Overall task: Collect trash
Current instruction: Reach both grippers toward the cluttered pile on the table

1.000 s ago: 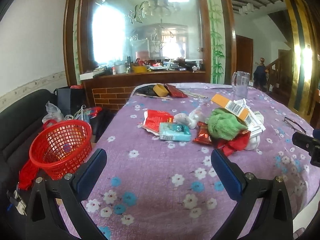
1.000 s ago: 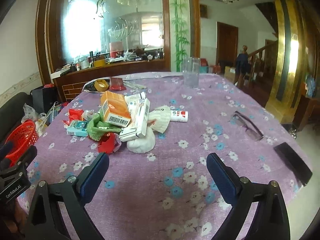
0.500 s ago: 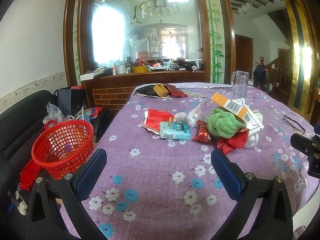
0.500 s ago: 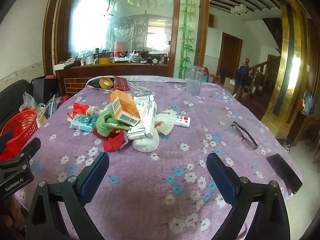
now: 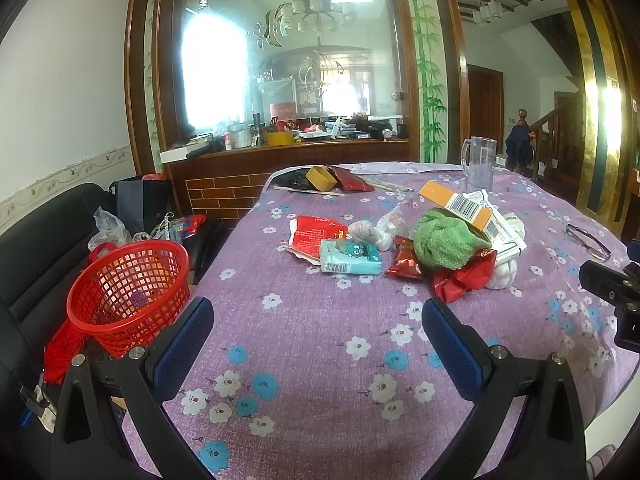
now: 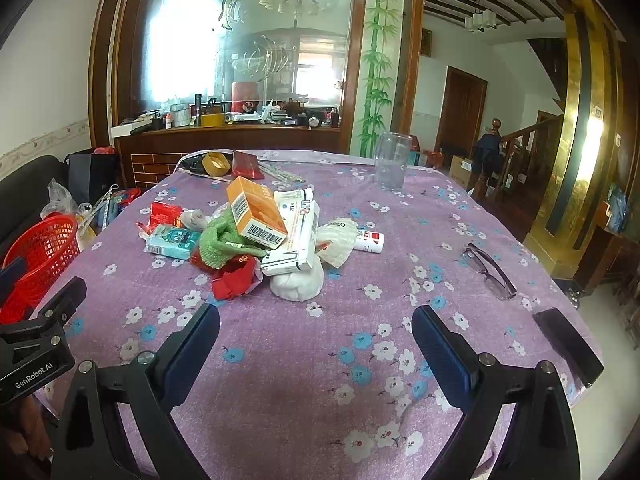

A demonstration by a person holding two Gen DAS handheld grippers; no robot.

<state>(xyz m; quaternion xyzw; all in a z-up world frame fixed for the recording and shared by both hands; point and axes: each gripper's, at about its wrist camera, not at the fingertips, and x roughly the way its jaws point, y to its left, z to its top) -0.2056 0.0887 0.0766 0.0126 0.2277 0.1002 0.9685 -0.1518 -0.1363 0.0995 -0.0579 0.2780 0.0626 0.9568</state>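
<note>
A heap of trash lies mid-table on the purple flowered cloth: an orange box (image 6: 256, 212), a white carton (image 6: 296, 236), a green cloth (image 5: 444, 242), a teal tissue pack (image 5: 350, 257), a red packet (image 5: 316, 232), red wrappers (image 5: 464, 280) and a white wad (image 6: 296, 282). A red mesh basket (image 5: 128, 292) stands off the table's left edge; it also shows in the right wrist view (image 6: 40, 256). My left gripper (image 5: 318, 322) is open and empty, short of the heap. My right gripper (image 6: 316, 330) is open and empty, near the table's front.
A glass mug (image 6: 392, 160) stands at the far side. Spectacles (image 6: 488, 270) and a black phone (image 6: 568, 340) lie on the right. A yellow tape roll (image 6: 216, 162) and a red pouch (image 6: 247, 164) lie far back. A black sofa (image 5: 36, 248) with bags is left.
Both grippers have drawn back and lifted a little; the heap looks slightly farther. Nothing on the table has moved. Both stay open.
</note>
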